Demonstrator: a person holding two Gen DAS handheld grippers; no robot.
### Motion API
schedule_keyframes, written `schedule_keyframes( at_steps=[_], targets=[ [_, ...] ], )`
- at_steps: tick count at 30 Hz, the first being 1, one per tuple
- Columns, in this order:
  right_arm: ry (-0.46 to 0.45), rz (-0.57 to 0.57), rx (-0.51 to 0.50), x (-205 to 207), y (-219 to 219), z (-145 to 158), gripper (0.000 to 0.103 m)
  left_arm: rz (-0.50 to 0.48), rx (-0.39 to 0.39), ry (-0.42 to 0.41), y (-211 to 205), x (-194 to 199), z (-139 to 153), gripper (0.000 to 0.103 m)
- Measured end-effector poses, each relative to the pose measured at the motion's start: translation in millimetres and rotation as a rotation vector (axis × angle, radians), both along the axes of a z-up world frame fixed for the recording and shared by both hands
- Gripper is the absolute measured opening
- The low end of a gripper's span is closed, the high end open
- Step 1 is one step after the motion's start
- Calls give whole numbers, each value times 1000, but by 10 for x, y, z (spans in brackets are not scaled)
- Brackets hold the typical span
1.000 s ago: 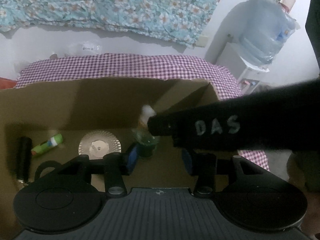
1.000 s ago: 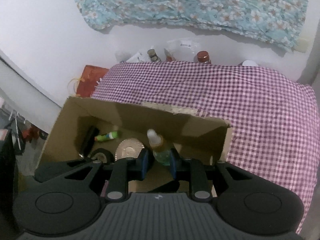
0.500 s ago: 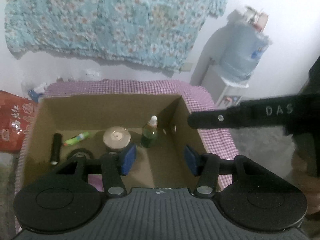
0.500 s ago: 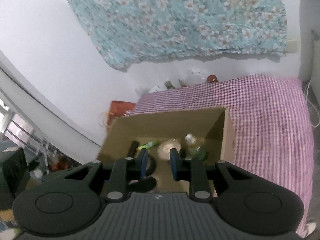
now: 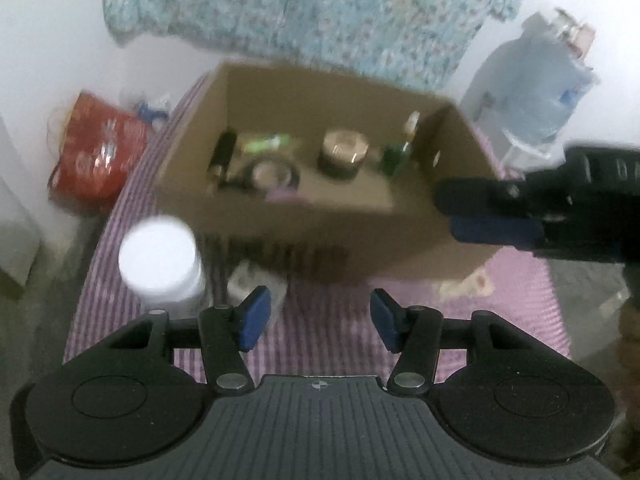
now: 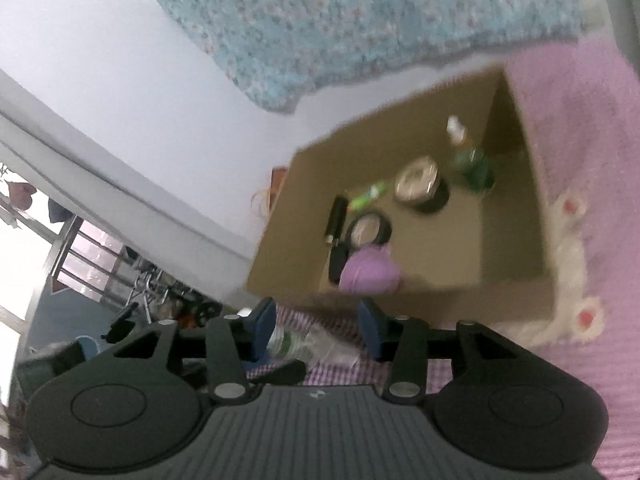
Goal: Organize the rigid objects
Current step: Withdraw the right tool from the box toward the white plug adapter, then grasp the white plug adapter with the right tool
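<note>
Hovering above the near edge of the checked tablecloth [image 5: 328, 332], the left gripper [image 5: 316, 322] has its blue pads spread apart with nothing between them. The right gripper [image 6: 316, 328] is opening at this moment; only cloth and clutter lie beyond its jaws, and no pad presses on anything.

Key relation: the white-capped jar [image 5: 160, 258] stands upright on the cloth outside the cardboard box [image 5: 360, 236], just left of and slightly ahead of the left gripper's left finger. Its long axis is vertical. The left hand is the nearer of the two; the right gripper [image 5: 496, 216] shows at the far right of the left view, beside the box's right wall. Judgement: the jar is the likely next pick, by a short shift left.

Already in the box:
- a green glass bottle [image 6: 474, 164], upright in the far right corner;
- a round tin [image 6: 420, 184], metallic lid;
- a green tube [image 6: 368, 196], lying flat;
- a black cylinder [image 6: 336, 218], lying flat;
- a round compact [image 6: 368, 230];
- a purple rounded thing [image 6: 370, 272] at the near wall.

Materials: matte corrugated board; smooth rigid plastic jar, likely slippery. Both views are blurred; a crumpled clear plastic bottle [image 6: 304, 344] lies below the right gripper.
</note>
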State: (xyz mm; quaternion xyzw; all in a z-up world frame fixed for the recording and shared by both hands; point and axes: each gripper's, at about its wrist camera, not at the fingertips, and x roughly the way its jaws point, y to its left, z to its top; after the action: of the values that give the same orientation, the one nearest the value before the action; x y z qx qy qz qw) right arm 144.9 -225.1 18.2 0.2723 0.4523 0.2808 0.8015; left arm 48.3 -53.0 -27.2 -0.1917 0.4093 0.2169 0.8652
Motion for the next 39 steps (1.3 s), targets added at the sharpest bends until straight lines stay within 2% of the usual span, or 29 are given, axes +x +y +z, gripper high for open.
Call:
schedule_keyframes(
  at_steps=[3,9,15,19,23,31,39],
  targets=[
    [42,22,-6,32,221,-188,49,-2,37,26,-7,-37,-158,55],
    [70,110,-61,14,670,-462,49,10,104,64,39,35,-393,53],
    [84,161,-103,174,932,-704,47,42,103,93,167,74,-595,53],
    [57,216,-150,224,1102,-774,46,42,95,105,254,113,-685,53],
    [64,242,-158,266,1162,-836,46,47,76,102,329,123,-744,53],
    [119,273,-112,343,1191,-1006,47,50,66,89,385,176,-784,54],
    [213,214,-81,209,966,-1034,47,-22,40,72,237,221,-775,54]
  ],
)
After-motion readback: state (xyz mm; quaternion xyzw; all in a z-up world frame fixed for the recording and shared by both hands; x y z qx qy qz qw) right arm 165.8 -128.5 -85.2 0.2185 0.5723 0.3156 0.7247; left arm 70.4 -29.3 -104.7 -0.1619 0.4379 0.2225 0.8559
